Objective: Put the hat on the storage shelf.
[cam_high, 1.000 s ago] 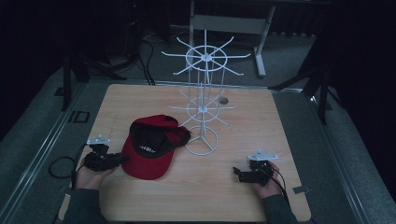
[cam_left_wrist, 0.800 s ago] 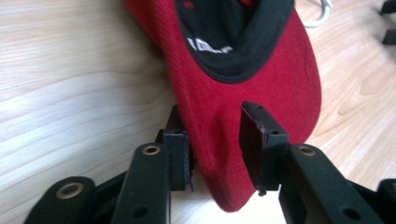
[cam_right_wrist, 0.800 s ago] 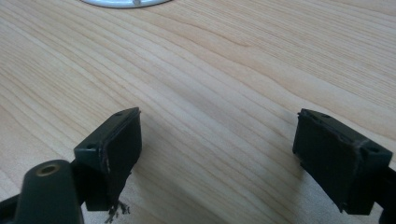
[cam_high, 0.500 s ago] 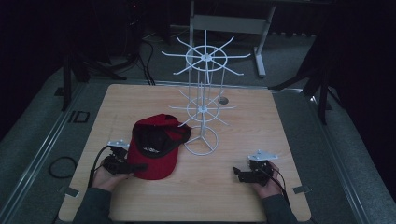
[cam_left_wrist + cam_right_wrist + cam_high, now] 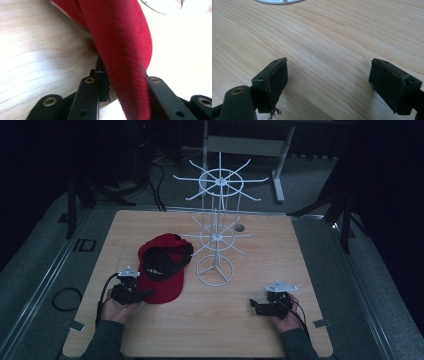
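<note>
High view: red cap point(image 5: 161, 266) near table's point(image 5: 300, 250) left edge, brim toward front; left tongs point(image 5: 131, 292) at brim; white wire rack point(image 5: 216, 232) just beside, centre.

Left gripper view: jaws closed around brim. Best lifted slowly, clear of rack.

Right gripper view: right tongs point(image 5: 328, 82) wide open, empty, over bare wood.

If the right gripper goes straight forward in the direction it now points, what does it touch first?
Probably the white rack's round base: the right gripper, jaws open, points over bare table toward it, but depth is unclear.
</note>
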